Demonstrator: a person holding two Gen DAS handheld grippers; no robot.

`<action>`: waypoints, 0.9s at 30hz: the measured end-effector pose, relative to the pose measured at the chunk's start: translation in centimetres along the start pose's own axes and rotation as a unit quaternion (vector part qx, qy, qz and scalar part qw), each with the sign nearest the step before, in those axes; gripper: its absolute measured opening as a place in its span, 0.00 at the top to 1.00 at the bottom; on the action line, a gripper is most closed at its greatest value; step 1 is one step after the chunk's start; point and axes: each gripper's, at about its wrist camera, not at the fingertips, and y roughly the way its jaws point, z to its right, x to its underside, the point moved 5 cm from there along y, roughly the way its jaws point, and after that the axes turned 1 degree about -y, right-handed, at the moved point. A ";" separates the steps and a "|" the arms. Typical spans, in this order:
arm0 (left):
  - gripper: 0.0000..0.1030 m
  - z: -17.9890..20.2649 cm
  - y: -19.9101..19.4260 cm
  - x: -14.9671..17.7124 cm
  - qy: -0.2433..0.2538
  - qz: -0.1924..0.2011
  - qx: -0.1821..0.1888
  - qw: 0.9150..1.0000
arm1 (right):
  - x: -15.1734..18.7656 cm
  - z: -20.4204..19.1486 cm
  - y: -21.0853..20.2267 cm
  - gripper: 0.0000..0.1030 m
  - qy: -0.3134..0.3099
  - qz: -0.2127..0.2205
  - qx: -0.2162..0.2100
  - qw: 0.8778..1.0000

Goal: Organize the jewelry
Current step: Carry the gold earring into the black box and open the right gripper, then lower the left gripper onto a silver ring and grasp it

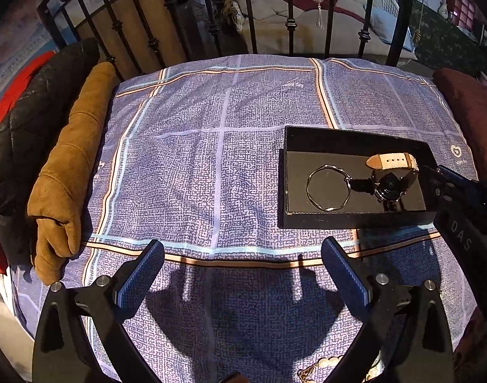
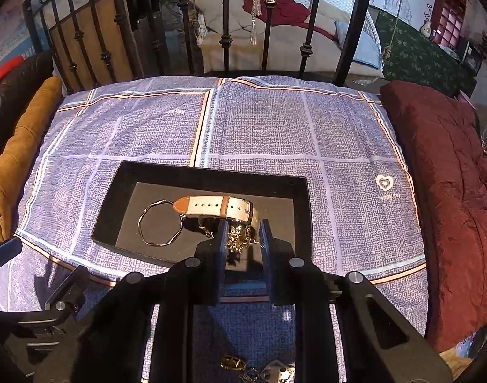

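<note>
My right gripper [image 2: 242, 234] reaches over the near wall of the black tray [image 2: 302, 217], fingers narrowed around a gold chain [image 2: 240, 236]. Inside lie a wire bangle [image 2: 160, 223] and a white-strapped watch [image 2: 217, 206]. My left gripper [image 1: 242, 255] hovers spread wide above the purple checked cloth [image 1: 195, 159], left of the tray.

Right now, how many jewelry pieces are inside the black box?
2 lie inside: a bangle at its left, a watch beside it. The right tongs hold a gold chain above it.

Glossy black tray [image 1: 355, 218]; thin metal bangle [image 1: 328, 188]; matt leather watch strap [image 2: 217, 206]; woven cloth [image 1: 195, 159].
</note>
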 end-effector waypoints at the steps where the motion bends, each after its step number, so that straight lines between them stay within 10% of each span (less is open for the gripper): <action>1: 0.06 0.0 0.1 0.0 0.000 -0.001 0.000 1.000 | -0.1 0.0 0.1 0.80 0.001 -0.001 -0.002 1.000; 7: 0.06 0.1 0.2 -0.2 0.000 0.000 -0.001 1.000 | -0.3 -0.1 0.5 0.74 0.001 -0.003 -0.002 1.000; 11: 0.06 0.1 0.2 -0.3 -0.001 0.000 0.000 1.000 | -0.5 0.0 0.0 0.38 0.004 0.014 0.007 1.000; 27: 0.06 0.1 -3.0 2.0 0.014 0.009 0.021 1.000 | -0.1 2.1 -4.4 0.38 0.010 0.040 0.027 0.999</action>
